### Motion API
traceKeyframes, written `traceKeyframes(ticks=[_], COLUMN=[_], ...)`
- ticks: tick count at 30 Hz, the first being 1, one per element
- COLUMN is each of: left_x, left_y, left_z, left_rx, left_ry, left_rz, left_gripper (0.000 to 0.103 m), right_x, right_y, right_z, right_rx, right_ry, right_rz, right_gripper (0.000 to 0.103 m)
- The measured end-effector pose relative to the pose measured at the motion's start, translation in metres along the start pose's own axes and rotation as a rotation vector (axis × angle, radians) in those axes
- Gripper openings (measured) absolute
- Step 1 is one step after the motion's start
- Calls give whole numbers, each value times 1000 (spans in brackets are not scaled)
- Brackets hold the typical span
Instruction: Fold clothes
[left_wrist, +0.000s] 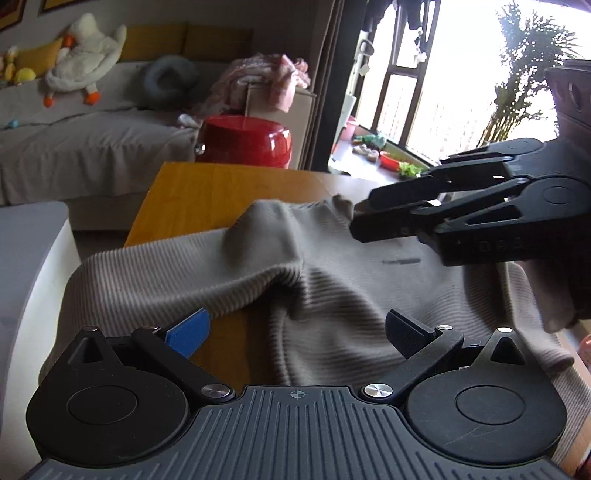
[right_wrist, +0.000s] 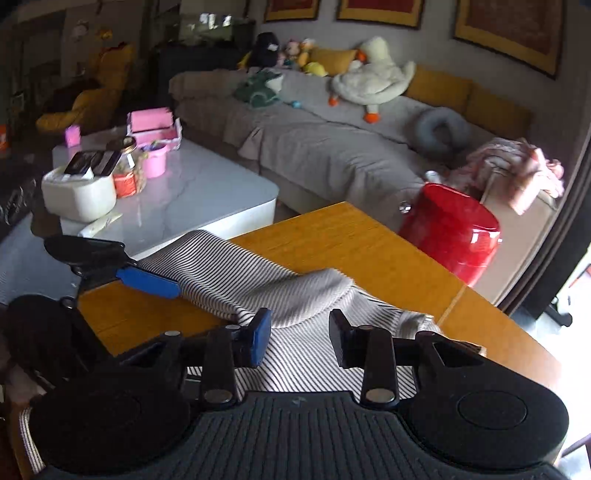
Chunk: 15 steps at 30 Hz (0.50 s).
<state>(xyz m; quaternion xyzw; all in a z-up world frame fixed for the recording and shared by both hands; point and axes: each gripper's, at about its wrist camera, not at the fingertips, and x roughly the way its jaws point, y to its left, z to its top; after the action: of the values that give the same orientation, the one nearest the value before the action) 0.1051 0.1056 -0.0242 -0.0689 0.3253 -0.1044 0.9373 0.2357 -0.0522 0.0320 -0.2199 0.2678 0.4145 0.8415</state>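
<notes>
Spread fingers of the left gripper (left_wrist: 297, 332) hover over the near edge of the ribbed beige garment (left_wrist: 332, 295), pinching nothing. Beyond them the right gripper (right_wrist: 299, 338), fingers parted and empty, hangs above a rumpled fold. Farther back a sleeve trails across the wooden counter (right_wrist: 369, 251), so folding seems barely started: sleeves and body remain to be squared.

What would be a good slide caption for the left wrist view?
Open left tool above a ribbed beige garment on a wooden table, right tool at its far edge.
</notes>
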Motion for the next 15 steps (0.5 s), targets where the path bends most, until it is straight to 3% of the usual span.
traceKeyframes(ticks=[3, 7, 11, 12, 13, 14, 15], left_x=[-8, -12, -5, -5, -4, -3, -3], left_y=[4, -10, -16, -15, -14, -14, -13], left_z=[-16, -24, -24, -24, -24, -24, -24], left_rx=[-6, 46, 55, 51, 47, 43, 39], left_ry=[28, -6, -1, -1, -2, -2, -2], left_rz=[-51, -135, -176, -175, -174, -173, -171], left_gripper=[103, 103, 103, 103, 103, 103, 103], right_x=[31, 67, 106, 111, 112, 112, 105], right_y=[23, 58, 82, 85, 86, 86, 82], right_z=[12, 35, 42, 40, 39, 38, 41], right_rx=[-74, -225, -308, -317, -318, -316, -287], right_ry=[32, 89, 161, 165, 152, 136, 100], right_rz=[101, 221, 226, 214, 193, 174, 160], right_gripper=[35, 43, 43, 39, 18, 11, 10])
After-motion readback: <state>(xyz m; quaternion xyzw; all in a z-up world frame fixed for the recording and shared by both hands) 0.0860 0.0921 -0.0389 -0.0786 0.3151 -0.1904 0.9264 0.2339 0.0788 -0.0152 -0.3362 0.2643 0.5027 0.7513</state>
